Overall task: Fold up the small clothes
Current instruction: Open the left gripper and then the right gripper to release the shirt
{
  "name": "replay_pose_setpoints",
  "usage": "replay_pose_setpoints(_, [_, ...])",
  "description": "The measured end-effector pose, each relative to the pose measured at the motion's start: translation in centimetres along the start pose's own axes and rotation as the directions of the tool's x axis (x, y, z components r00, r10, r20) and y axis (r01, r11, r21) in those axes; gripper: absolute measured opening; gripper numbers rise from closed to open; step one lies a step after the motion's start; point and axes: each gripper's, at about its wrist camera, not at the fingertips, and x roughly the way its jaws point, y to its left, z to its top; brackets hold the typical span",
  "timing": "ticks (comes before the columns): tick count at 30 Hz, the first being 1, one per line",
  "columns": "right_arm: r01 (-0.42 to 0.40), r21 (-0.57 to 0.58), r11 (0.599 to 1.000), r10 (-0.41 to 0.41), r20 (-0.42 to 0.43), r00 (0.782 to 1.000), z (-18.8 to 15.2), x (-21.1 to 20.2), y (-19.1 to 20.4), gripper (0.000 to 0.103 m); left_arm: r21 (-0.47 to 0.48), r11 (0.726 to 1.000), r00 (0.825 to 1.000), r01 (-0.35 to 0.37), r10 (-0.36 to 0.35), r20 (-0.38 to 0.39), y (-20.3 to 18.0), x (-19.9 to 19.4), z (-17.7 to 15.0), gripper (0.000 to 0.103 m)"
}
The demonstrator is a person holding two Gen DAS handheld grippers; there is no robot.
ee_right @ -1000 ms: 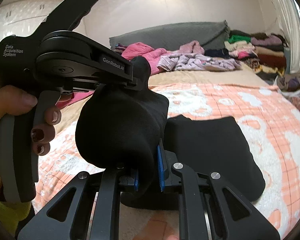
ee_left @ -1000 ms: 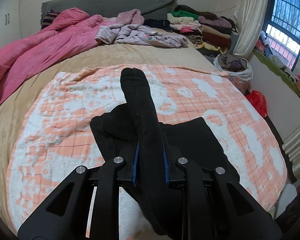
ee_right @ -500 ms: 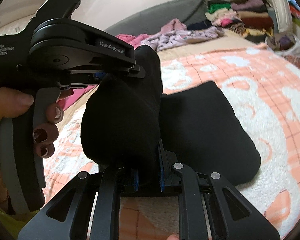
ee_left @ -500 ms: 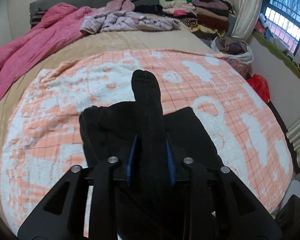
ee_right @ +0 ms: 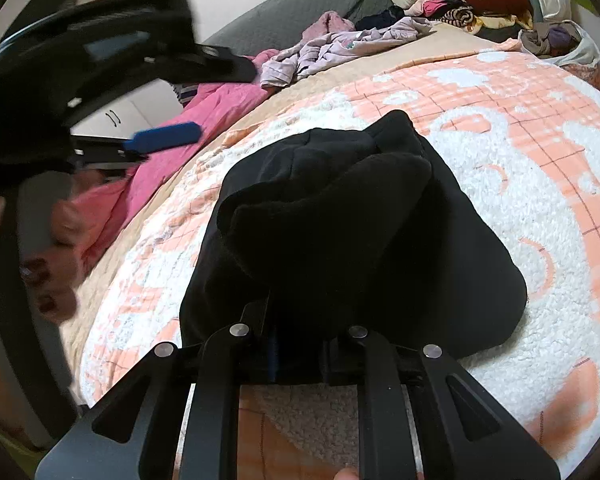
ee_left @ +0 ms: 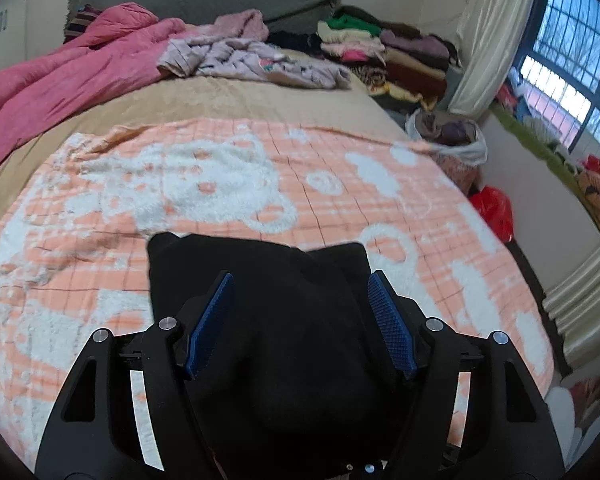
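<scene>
Two grippers lay the fold: left gripper (ee_left: 300, 320) is opening off the garment (ee_left: 268, 300), right gripper (ee_right: 296, 344) pinches its edge, and should let go next.

My right claw (ee_right: 296, 344) is pinched tight on a black piece of clothing (ee_right: 340, 232). The cloth bunches up just in front of the claw and lies on an orange and white blanket (ee_right: 540, 184). Up and to the left of the claw I see my left claw (ee_right: 164, 136), blurry, with its jaws opening and nothing between them. A hand (ee_right: 48, 256) with dark nails holds it.
</scene>
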Motion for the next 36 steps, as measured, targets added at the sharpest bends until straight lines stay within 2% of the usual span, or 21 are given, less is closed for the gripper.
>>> replay_pose_setpoints(16, [0.003, -0.007, 1.0, -0.003, 0.0, 1.0, 0.8, -0.3, 0.0, 0.019, -0.081, 0.997, 0.995, -0.012, 0.02, 0.094, 4.0, -5.1, 0.5, 0.062])
replay_pose_setpoints(20, [0.004, -0.005, 1.0, -0.004, 0.0, 1.0, 0.9, -0.4, 0.0, 0.022, -0.077, 0.997, 0.994, -0.013, 0.022, 0.111, 4.3, -6.0, 0.1, 0.065])
replay_pose_setpoints(23, [-0.002, -0.001, 1.0, 0.002, 0.009, 1.0, 1.2, -0.7, -0.2, 0.033, -0.058, 0.997, 0.993, -0.043, 0.048, 0.104, 4.5, -6.0, -0.8, 0.066])
replay_pose_setpoints(24, [-0.005, 0.002, 1.0, 0.005, 0.013, 1.0, 1.3, -0.9, -0.3, 0.044, -0.06, 0.997, 0.994, -0.043, 0.049, 0.101, 4.7, -6.0, -1.0, 0.066])
replay_pose_setpoints(26, [-0.025, 0.004, 1.0, 0.025, 0.004, 1.0, 1.5, -1.0, -0.4, 0.058, -0.063, 0.997, 0.994, -0.052, 0.058, 0.09, 5.2, -5.7, -1.8, 0.066])
replay_pose_setpoints(31, [-0.073, 0.046, 0.996, 0.074, -0.018, 0.997, 2.2, -1.1, -1.4, 0.076, -0.051, 0.995, 0.994, -0.089, 0.091, 0.053, 6.4, -4.5, -3.4, 0.067])
replay_pose_setpoints(33, [-0.087, 0.063, 0.994, 0.09, -0.049, 0.995, 2.8, -0.9, -2.1, 0.09, -0.051, 0.995, 0.995, -0.091, 0.092, 0.024, 7.0, -3.6, -4.0, 0.067])
replay_pose_setpoints(36, [-0.104, 0.064, 0.993, 0.111, -0.115, 0.987, 4.0, -0.2, -2.8, 0.095, -0.036, 0.993, 0.994, -0.109, 0.109, 0.0, 7.5, -2.5, -4.9, 0.067])
